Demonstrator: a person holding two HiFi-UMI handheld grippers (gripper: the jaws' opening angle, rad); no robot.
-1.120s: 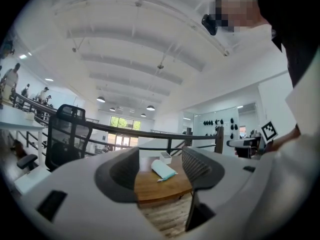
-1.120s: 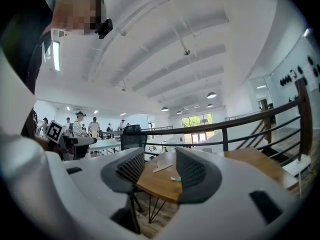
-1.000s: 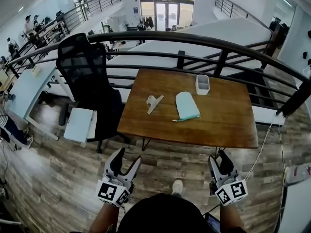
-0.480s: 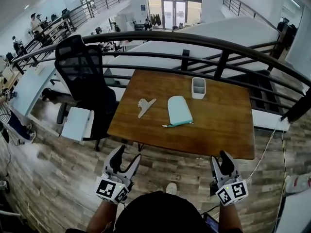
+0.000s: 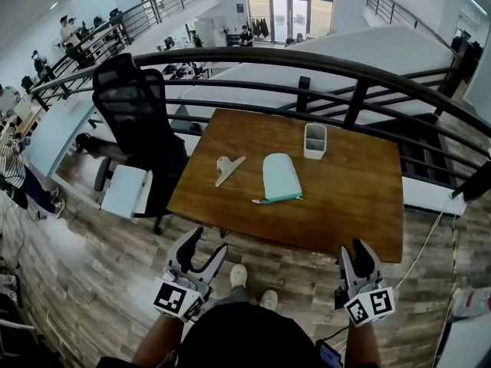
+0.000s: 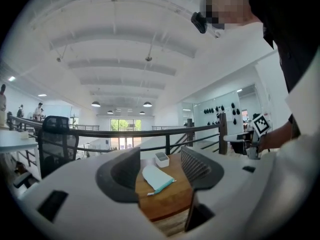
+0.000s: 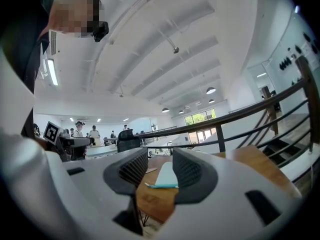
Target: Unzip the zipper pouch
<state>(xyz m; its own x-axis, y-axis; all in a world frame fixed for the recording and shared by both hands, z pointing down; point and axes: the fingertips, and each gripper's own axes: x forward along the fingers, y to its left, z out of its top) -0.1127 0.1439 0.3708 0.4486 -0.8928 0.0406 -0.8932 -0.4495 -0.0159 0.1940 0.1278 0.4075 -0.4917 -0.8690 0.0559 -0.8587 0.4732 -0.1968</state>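
**A:** How did the person's two tools stand?

**B:** The left hand-held gripper [image 5: 209, 241] had its jaws spread wide and held nothing. Its own view showed only open air between the pads, with the far-off surface [image 5: 353, 198] seen through the gap. The right hand-held gripper [image 5: 356, 245] stood roughly half open, its gap clearly narrower than the left one's. Its jaws had just been closing, with nothing between them and nothing touched.

**A:** And where were they?

**B:** Both hung over the wooden floor [image 5: 92, 282], short of the surface's near edge, one at each side of the person. Both pointed toward the surface.

**A:** The zipper pouch?

**B:** The zipper pouch [image 5: 281, 177] lay flat near the middle of the surface, well apart from both tools. It was pale mint, with a darker teal zipper strip along its near end and a small tip poking out at that end's left. Whether the zipper was shut could not be told. A pale clip-like piece [image 5: 229, 168] lay just to its left, and a white container [image 5: 315, 141] stood upright beyond it to the right.

**A:** Any writing or brand?

**B:** The only print that could be made out was the black-and-white square pattern on each tool's marker cube [image 5: 178, 299]. Anything on the pouch or the container was too small to read.
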